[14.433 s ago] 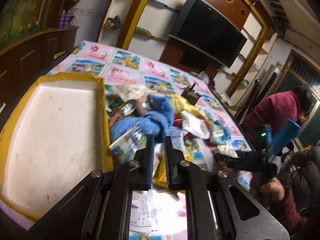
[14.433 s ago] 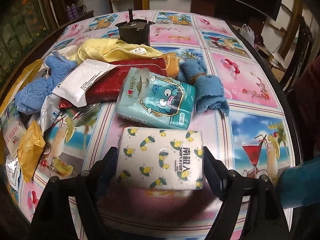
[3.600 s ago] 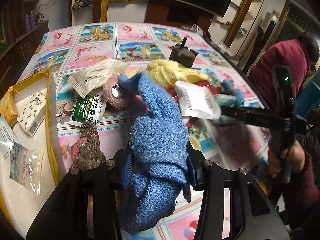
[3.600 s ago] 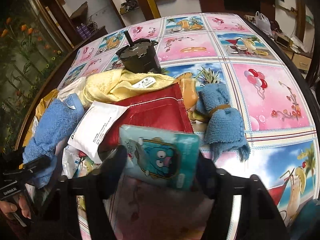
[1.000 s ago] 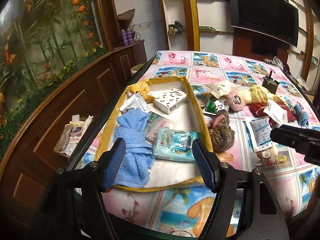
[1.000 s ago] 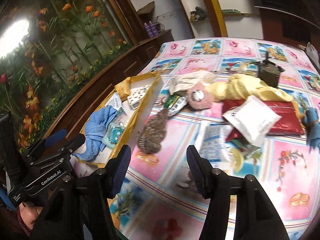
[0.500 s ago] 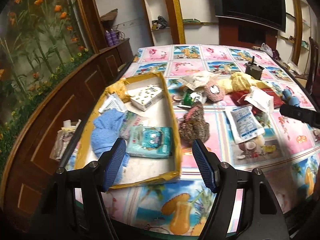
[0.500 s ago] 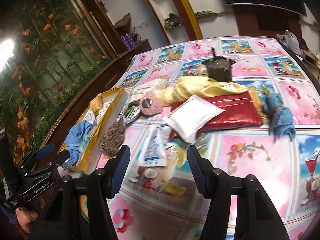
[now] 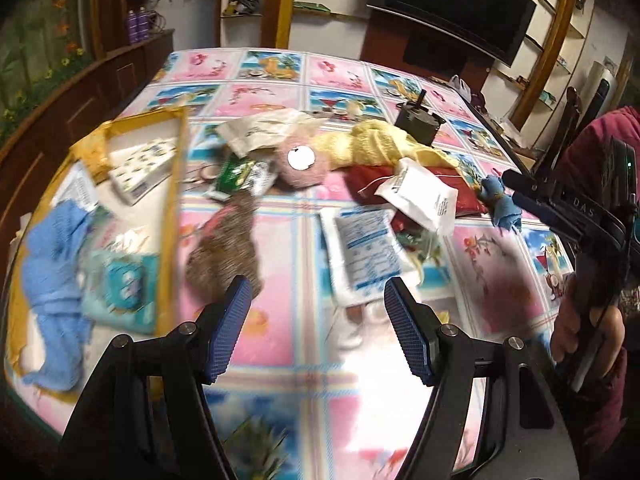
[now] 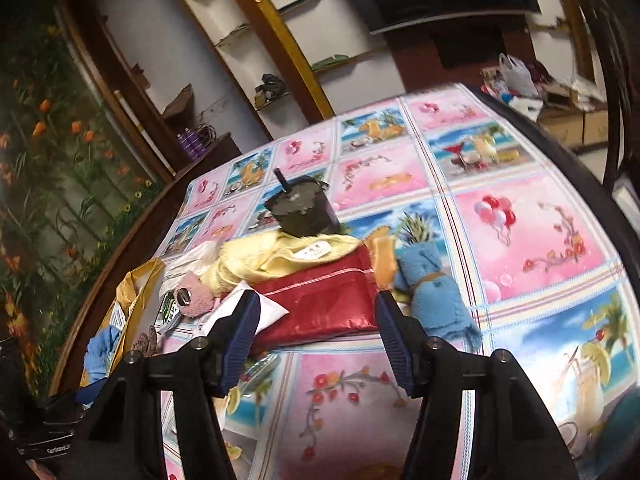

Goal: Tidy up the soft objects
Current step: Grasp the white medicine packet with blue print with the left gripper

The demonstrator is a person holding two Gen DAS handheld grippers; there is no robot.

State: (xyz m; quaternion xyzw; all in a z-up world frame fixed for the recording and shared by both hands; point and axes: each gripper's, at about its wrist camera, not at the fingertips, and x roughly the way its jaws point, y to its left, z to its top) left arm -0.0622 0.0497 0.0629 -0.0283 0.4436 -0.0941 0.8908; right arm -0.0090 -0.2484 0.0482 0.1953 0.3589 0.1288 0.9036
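Note:
My left gripper point(image 9: 318, 320) is open and empty above the table, just short of a brown knitted piece point(image 9: 224, 256) and a white and blue packet point(image 9: 364, 252). The yellow-rimmed tray point(image 9: 172, 208) at left holds a blue towel point(image 9: 52, 264), a teal tissue pack point(image 9: 120, 284) and a lemon-print tissue pack point(image 9: 140, 164). My right gripper point(image 10: 316, 340) is open and empty, facing a red pouch point(image 10: 320, 304) and a small blue rolled towel point(image 10: 432, 300). A yellow towel point(image 10: 276, 260) and a pink fuzzy item point(image 10: 196, 296) lie behind.
A dark motor-like block point(image 10: 300, 212) stands behind the yellow towel. A white pouch point(image 9: 420, 196) lies on the red pouch. A green packet point(image 9: 236, 176) and a white bag point(image 9: 268, 128) lie near the tray. Wooden cabinets run along the left side.
Both grippers have swung right, away from the tray and toward the pile. The right gripper has moved in close to the red pouch and small blue towel. Both stay open and empty.

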